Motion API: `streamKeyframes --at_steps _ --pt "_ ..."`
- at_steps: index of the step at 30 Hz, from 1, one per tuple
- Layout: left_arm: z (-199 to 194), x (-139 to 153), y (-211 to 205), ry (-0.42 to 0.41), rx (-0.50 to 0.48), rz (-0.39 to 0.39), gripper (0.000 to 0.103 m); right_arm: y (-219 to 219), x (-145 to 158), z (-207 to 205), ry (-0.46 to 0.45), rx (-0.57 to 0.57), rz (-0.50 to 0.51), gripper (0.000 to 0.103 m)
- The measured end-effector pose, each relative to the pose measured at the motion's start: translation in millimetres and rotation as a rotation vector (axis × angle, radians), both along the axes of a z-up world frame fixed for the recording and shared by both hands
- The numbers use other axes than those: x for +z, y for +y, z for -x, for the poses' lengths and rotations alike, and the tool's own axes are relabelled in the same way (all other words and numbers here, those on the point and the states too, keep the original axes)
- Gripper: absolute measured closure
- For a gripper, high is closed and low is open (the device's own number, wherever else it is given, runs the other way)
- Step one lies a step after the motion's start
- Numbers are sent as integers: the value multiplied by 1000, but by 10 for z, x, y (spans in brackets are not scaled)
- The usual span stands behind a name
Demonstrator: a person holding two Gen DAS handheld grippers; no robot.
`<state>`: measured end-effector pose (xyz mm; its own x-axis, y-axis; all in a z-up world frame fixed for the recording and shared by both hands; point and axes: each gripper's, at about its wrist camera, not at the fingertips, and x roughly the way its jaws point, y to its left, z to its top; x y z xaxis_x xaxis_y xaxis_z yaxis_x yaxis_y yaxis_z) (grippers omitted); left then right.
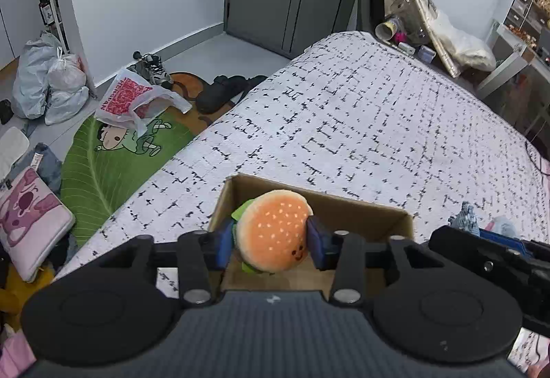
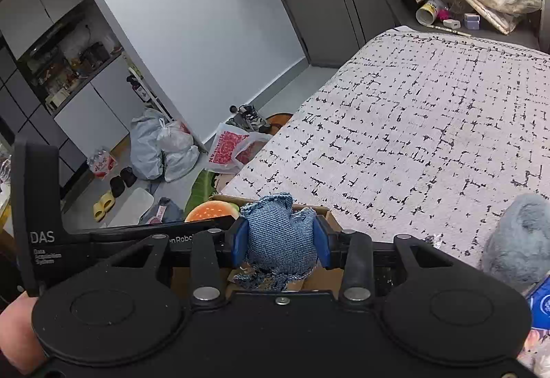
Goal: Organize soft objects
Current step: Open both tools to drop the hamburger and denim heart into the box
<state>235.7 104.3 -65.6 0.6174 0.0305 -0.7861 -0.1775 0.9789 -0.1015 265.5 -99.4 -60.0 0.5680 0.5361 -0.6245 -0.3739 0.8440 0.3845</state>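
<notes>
My left gripper (image 1: 270, 238) is shut on a plush hamburger (image 1: 273, 228) with an orange bun and green lettuce, held over an open cardboard box (image 1: 364, 211) on the bed. My right gripper (image 2: 282, 240) is shut on a denim fabric toy (image 2: 280, 233), held just above the same cardboard box (image 2: 328, 211). The hamburger (image 2: 209, 211) and the left gripper's black body show at the left in the right wrist view. In the left wrist view the right gripper's black body is at the right edge, with the denim toy (image 1: 464, 218) partly hidden.
The bed (image 1: 378, 123) has a white cover with black dashes. A fluffy grey-blue plush (image 2: 519, 237) lies on it at the right. On the floor at the left are a green leaf rug (image 1: 103, 165), plastic bags (image 1: 127, 99), shoes (image 1: 220, 92) and a pink cushion (image 1: 27, 220).
</notes>
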Motion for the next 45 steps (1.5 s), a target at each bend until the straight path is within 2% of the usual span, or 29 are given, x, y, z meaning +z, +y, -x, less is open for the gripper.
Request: streamKeyframes --at_steps 3,10,18,20,21,24,29,34,38,45 --pt "-7 15 47 -4 -6 -1 53 59 -30 -48 7 -6 7 64" --pt "40 125 209 -19 25 14 32 142 -40 -117 18 -5 -3 63" --pt "127 231 354 -18 40 19 28 243 -83 -114 24 7 8 63" --pt "166 268 377 -20 42 22 22 274 -86 -93 14 17 16 57" --pt "188 286 384 -21 45 22 20 296 -81 -84 7 19 32 49" --pt "259 342 391 -24 50 16 18 321 -29 -23 -33 25 75 39" --pt "398 487 386 -48 51 0 9 228 118 53 -79 0 71 23" --pt "548 586 366 -72 49 7 1 80 233 148 -95 -34 44 17" --pt "663 671 340 -92 67 15 1 -65 291 234 -84 -71 29 10" --pt "840 838 225 -161 62 24 0 -313 463 406 -110 -110 48 3"
